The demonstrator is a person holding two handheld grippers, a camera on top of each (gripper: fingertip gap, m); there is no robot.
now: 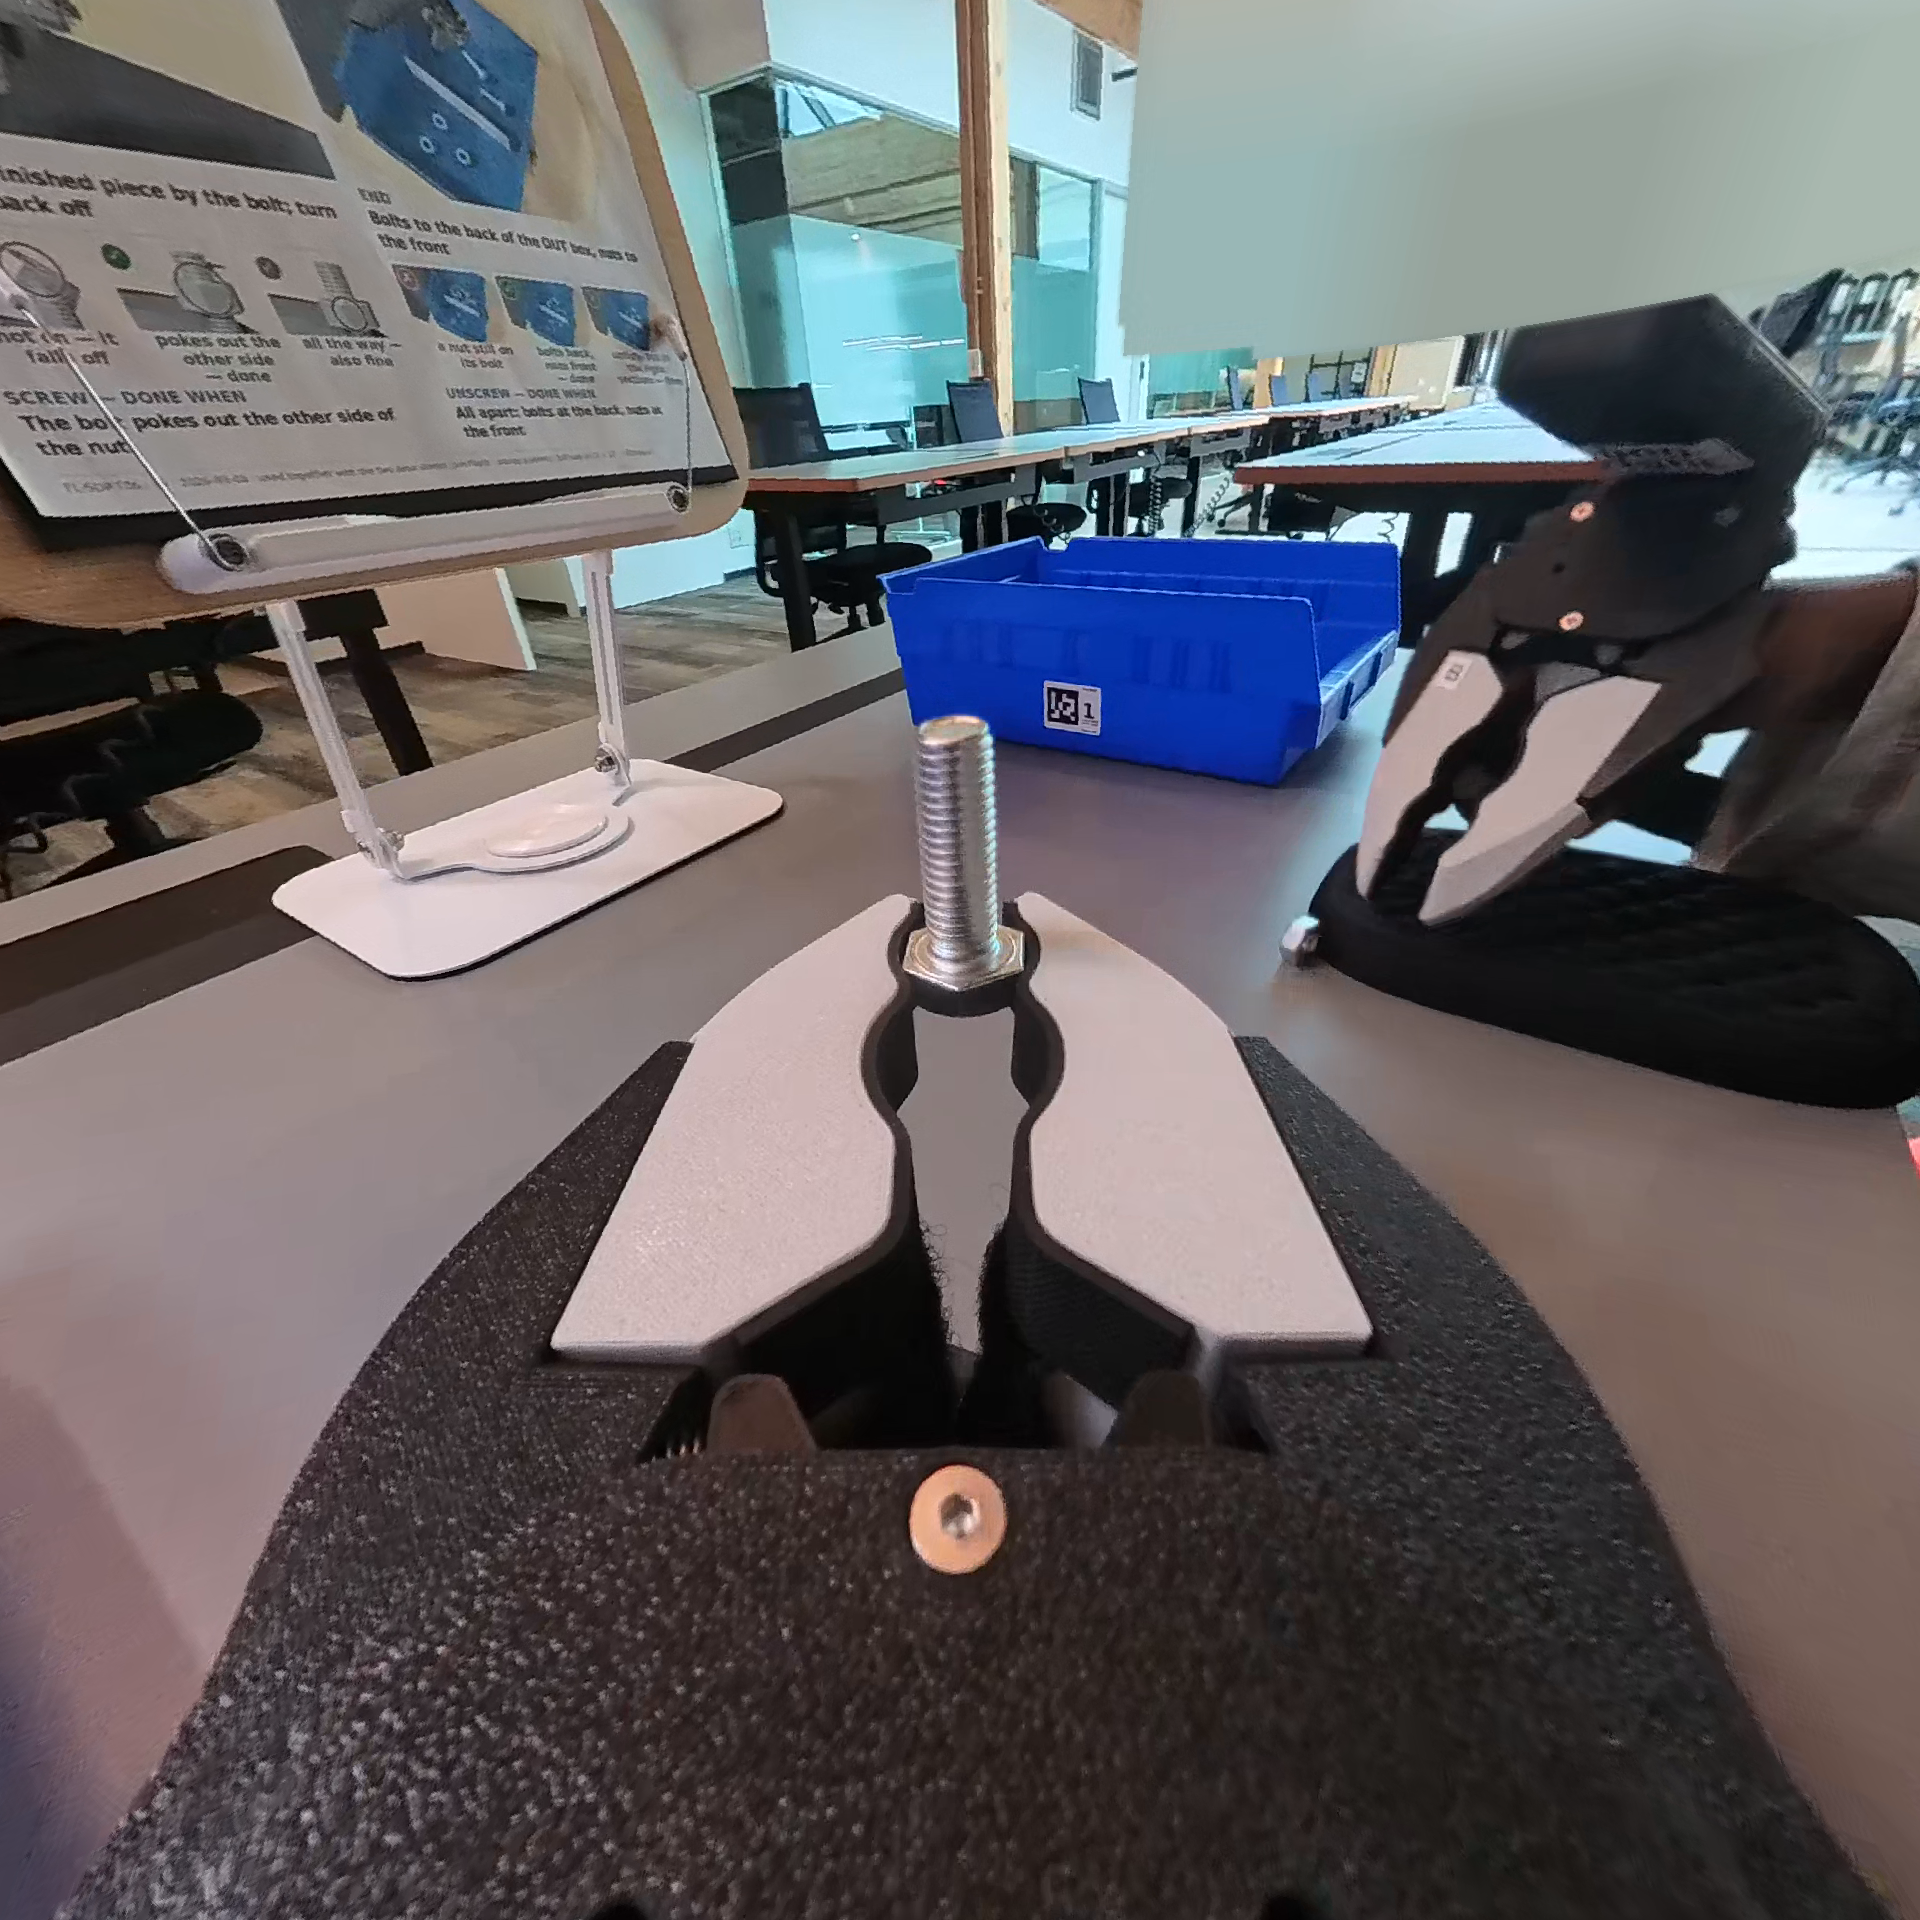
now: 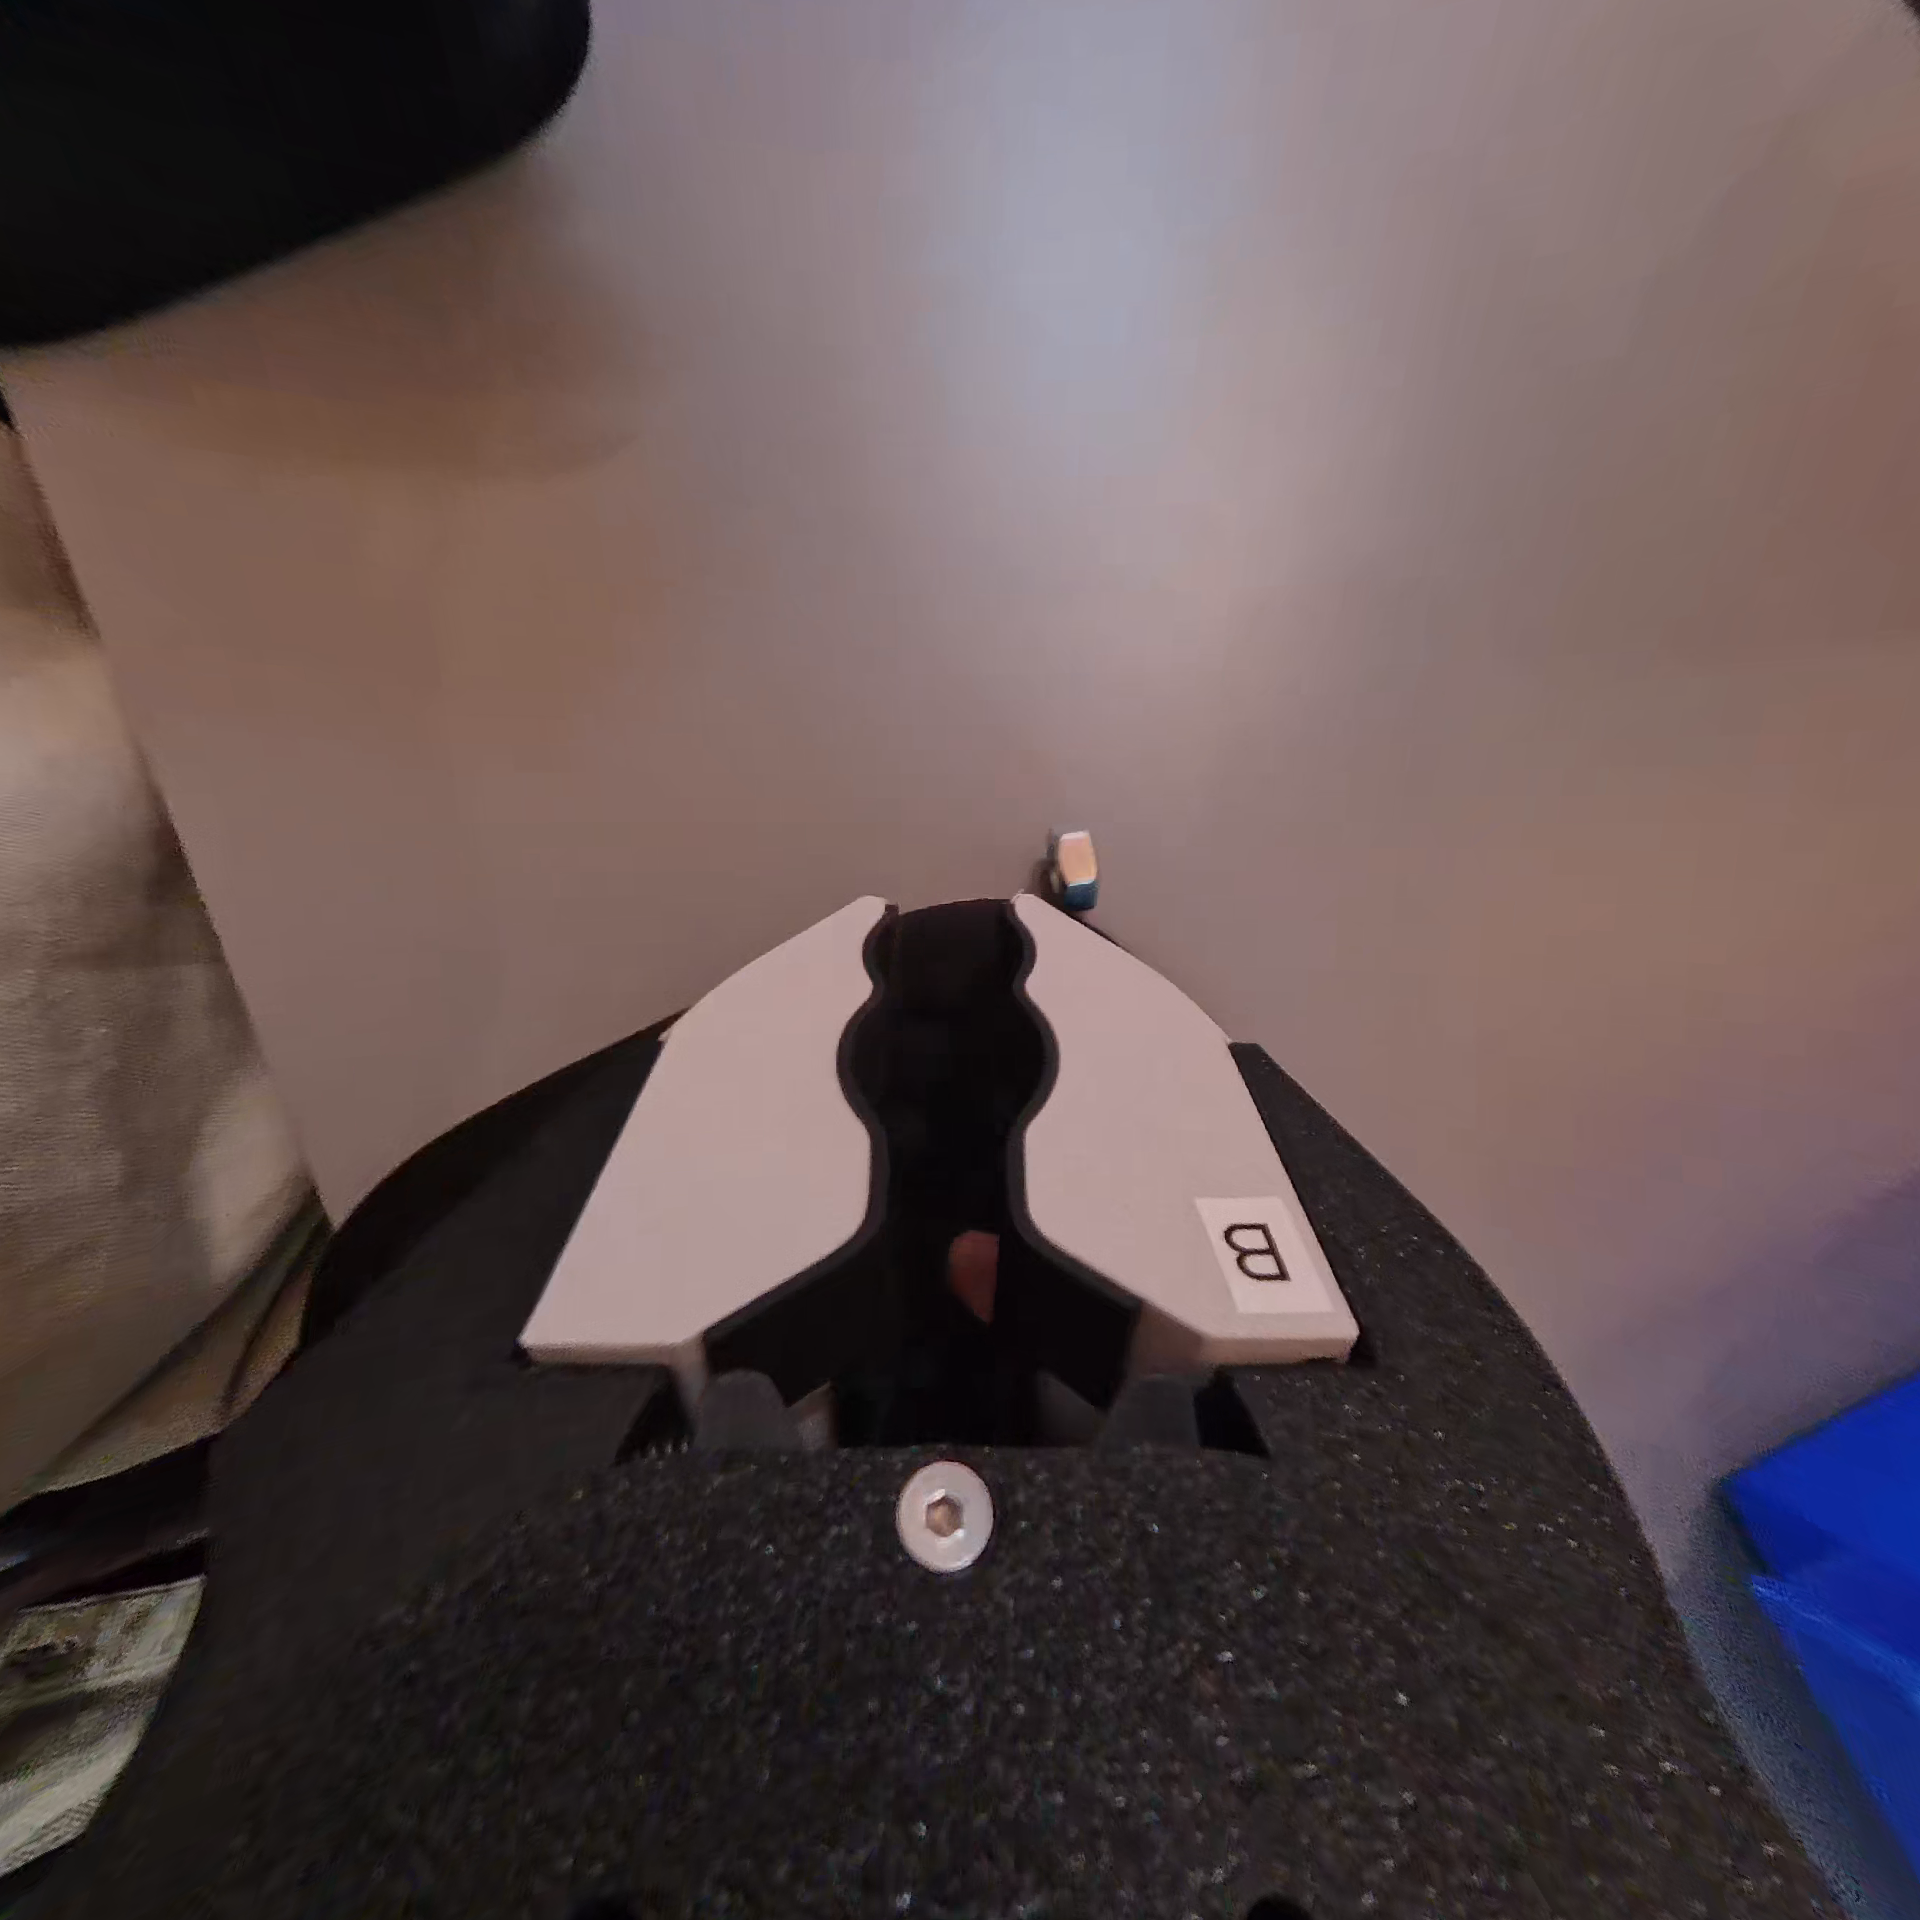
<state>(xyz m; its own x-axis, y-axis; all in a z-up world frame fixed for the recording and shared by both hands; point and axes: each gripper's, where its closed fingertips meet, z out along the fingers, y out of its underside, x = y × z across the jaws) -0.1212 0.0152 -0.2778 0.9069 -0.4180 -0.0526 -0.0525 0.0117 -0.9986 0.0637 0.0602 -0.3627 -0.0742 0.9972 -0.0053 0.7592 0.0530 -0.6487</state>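
My left gripper (image 1: 961, 935) is shut on the hex head of a silver bolt (image 1: 954, 831). The bolt stands upright with its threaded shaft pointing up, above the grey table (image 1: 312, 1143). My right gripper (image 2: 948, 909) is open with nothing between its fingers, and its tips point down close to the table. It also shows in the left wrist view (image 1: 1413, 894), at the right. A small silver nut (image 2: 1075, 868) lies on the table just beyond the right fingertip (image 2: 1049, 935), outside the jaws. The nut shows in the left wrist view (image 1: 1299, 940) too.
A blue bin (image 1: 1143, 655) stands at the back of the table, and its corner shows in the right wrist view (image 2: 1839, 1558). A white stand (image 1: 520, 862) holding an instruction sheet (image 1: 312, 260) is at the back left. Pale cloth (image 2: 104, 935) is at the left edge. The gap from one gripper's tips to the other's is roughly 20 cm.
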